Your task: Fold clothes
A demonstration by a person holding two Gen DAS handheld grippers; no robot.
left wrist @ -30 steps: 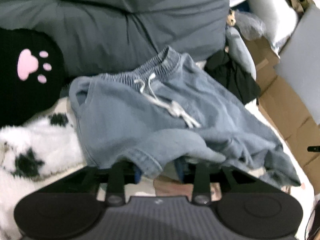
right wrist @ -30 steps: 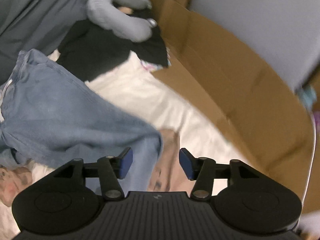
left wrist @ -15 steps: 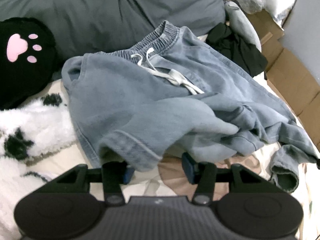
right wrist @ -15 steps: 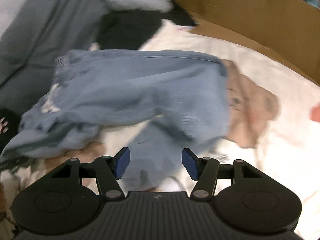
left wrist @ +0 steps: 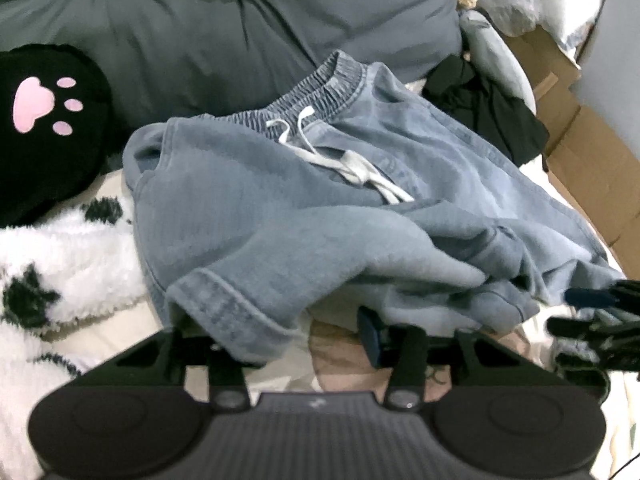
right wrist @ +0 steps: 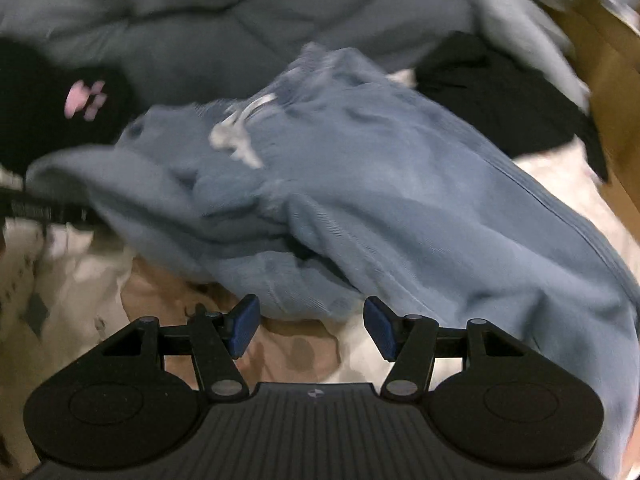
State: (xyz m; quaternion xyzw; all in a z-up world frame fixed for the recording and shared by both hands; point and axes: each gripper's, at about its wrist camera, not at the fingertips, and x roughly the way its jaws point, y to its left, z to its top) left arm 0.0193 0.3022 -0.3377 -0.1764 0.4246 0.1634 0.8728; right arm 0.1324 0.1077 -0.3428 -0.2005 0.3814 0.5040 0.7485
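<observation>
Swinging back, right gripper [right wrist: 312, 326] faces shorts [right wrist: 400, 200].

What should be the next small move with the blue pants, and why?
Probably close the left tool on the pants' hem: the hem drapes over its open fingers, while the right tool is open, just short of the crumpled other leg.
</observation>
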